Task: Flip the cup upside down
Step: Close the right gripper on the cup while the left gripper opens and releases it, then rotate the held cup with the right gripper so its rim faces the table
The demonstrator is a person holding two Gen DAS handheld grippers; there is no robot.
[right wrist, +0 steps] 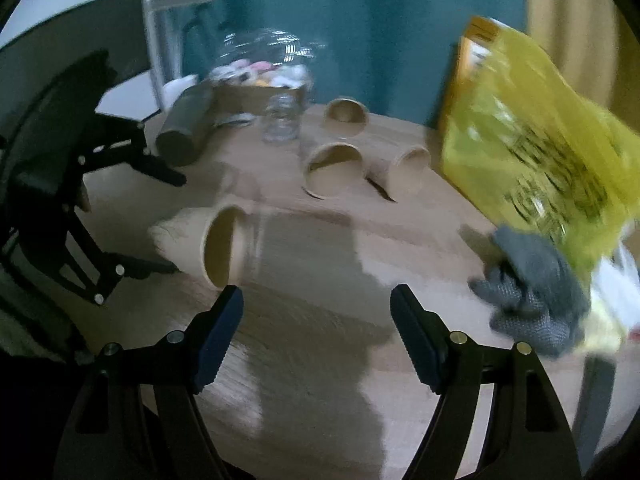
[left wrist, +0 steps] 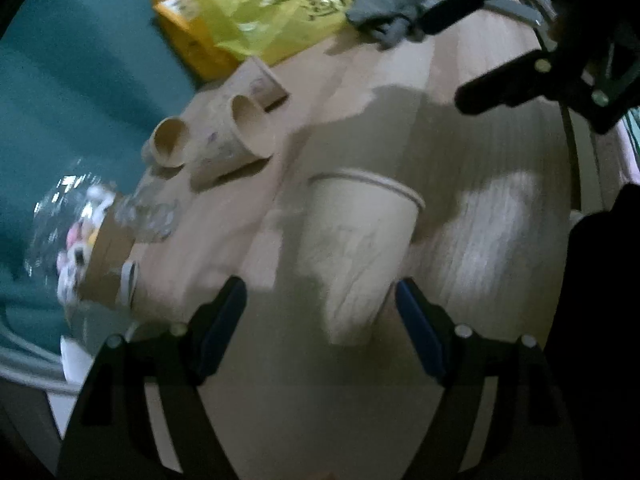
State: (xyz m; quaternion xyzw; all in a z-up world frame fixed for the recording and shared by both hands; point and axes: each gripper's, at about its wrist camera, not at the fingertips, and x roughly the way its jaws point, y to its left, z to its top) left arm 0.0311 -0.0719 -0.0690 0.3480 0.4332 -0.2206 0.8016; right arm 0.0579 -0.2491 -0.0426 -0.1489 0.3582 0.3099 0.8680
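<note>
We see a paper cup point(left wrist: 360, 248) on its side, hollow, on the wooden tabletop point(left wrist: 500, 220); both grippers' fingers point(left wrist: 418, 332) spread, gripping nothing.

A: Left tongs point(left wrist: 320, 312)?
B: Jaws spread wide, blue pads point(left wrist: 420, 336) facing each other, nothing pinched. Frame blurred.
A: Right tongs point(right wrist: 316, 320)?
B: Same, wide apart, gripping nothing, angled down.
A: Seen from the other cameras?
B: Yes, right upper corner in left view, left at the left edge in right view, both parted.
</note>
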